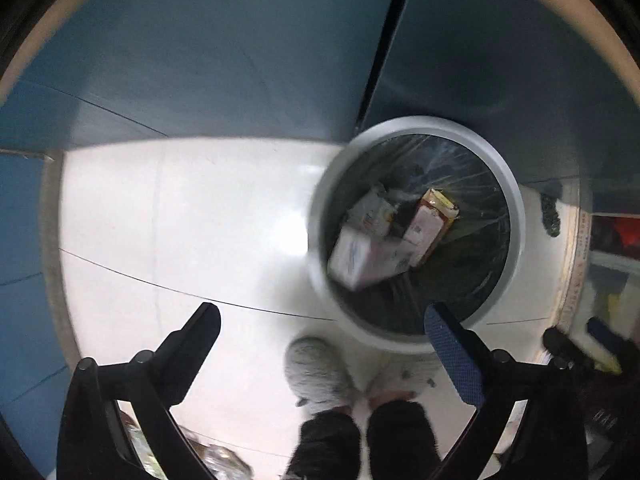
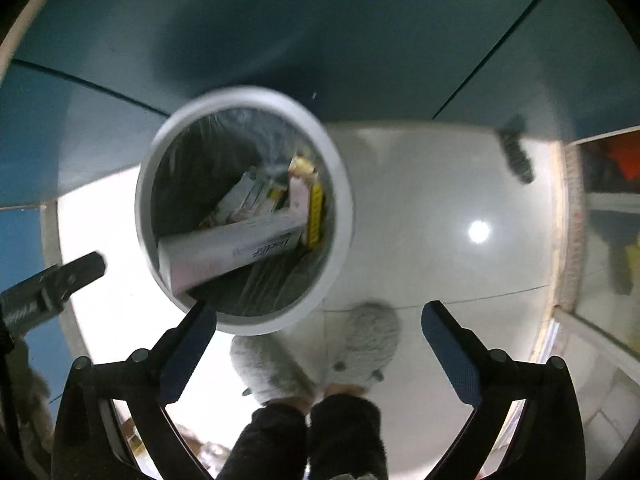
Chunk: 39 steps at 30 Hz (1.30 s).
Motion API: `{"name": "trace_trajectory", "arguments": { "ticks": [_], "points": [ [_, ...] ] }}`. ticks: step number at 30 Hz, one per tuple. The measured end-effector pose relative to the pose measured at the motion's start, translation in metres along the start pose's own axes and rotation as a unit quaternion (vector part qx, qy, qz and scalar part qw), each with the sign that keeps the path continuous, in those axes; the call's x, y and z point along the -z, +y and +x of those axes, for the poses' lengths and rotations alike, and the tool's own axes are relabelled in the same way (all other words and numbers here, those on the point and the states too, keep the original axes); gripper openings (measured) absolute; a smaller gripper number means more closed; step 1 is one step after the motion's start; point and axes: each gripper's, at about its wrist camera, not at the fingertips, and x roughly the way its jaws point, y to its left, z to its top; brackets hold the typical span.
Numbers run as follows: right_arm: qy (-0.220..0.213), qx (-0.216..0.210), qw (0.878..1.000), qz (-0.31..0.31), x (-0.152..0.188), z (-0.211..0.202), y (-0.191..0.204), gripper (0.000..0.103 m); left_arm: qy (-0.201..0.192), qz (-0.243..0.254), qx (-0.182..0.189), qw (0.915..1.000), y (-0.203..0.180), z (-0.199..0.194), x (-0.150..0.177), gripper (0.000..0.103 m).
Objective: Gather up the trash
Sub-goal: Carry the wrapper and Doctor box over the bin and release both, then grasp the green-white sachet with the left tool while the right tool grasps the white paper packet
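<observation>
Several cartons [image 1: 380, 240] already lie inside the round bin [image 1: 320, 240] in the left wrist view, leaning on one another over a crinkled clear liner, so the drop-off looks done for this load. The left tongs [image 1: 324, 324] hang spread wide over the glossy pale floor tiles [image 1: 180, 220] with nothing between their dark, dimpled pads. Below them a person's fluffy grey slippers [image 1: 316, 372] stand just beside the bin's smooth white rim. A small dark ribbed object [image 1: 550, 212] lies on the floor near the blue wall; it cannot be identified, though it may be trash left to gather.

From the right wrist view, the same bin [image 2: 344, 208] sits against the blue panels, holding a long white printed box [image 2: 232, 252] laid across flatter cardboard packs, one with a yellow edge. The right tongs [image 2: 320, 320] are likewise parted fully and empty, one finger overlapping the rim. That dark ribbed object [image 2: 518, 154] lies well apart from the bin.
</observation>
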Motion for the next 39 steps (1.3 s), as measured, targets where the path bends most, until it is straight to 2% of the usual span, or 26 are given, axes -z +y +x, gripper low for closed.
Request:
{"name": "trace_trajectory", "arguments": {
  "ticks": [4, 10, 14, 23, 29, 35, 39],
  "points": [
    [-0.015, 0.009, 1.0, -0.004, 0.006, -0.027, 0.011, 0.103, -0.009, 0.008, -0.003, 0.9999, 0.006, -0.034, 0.02, 0.103],
    [-0.042, 0.016, 0.999, -0.007, 0.032, -0.099, 0.023, 0.103, -0.033, 0.022, 0.003, 0.9992, 0.008, -0.111, 0.048, 0.103],
    [-0.065, 0.018, 0.998, -0.005, 0.053, -0.168, 0.027, 0.103, -0.051, 0.03, 0.016, 0.9981, 0.005, -0.176, 0.067, 0.103],
    [-0.115, 0.008, 0.993, -0.008, 0.102, -0.351, 0.036, 0.103, -0.087, 0.029, 0.047, 0.9947, 0.021, -0.333, 0.106, 0.103],
    [-0.154, 0.008, 0.988, -0.016, 0.138, -0.466, 0.05, 0.103, -0.14, 0.042, 0.056, 0.9877, 0.028, -0.419, 0.138, 0.103],
    [-0.182, -0.009, 0.983, -0.011, 0.167, -0.538, 0.06, 0.103, -0.171, 0.05, 0.059, 0.9822, 0.04, -0.468, 0.155, 0.103],
    [-0.202, -0.04, 0.979, 0.008, 0.171, -0.563, 0.064, 0.103, -0.22, 0.048, 0.044, 0.9734, 0.039, -0.495, 0.15, 0.103]
  ]
}}
